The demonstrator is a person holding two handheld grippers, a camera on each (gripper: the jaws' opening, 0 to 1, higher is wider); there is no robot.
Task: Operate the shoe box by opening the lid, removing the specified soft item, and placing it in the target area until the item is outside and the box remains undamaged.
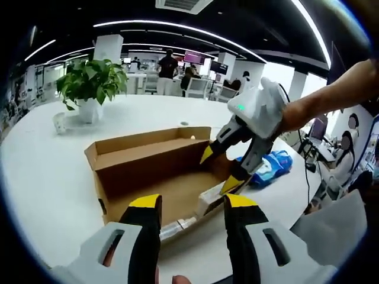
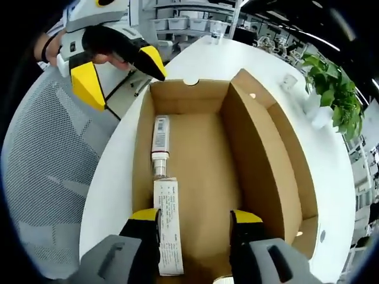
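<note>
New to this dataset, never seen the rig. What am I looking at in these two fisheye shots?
No robot here: a person holds a two-jaw gripper in each hand, each with a fisheye camera looking along its yellow-tipped jaws. In the left gripper view, the left gripper stands open before an open cardboard shoe box on a round white table; the right gripper reaches into the box, open. The right gripper view looks down into it: a tube and a printed carton lie inside. Nothing is held. A blue pack and potted plant sit on the table.
</note>
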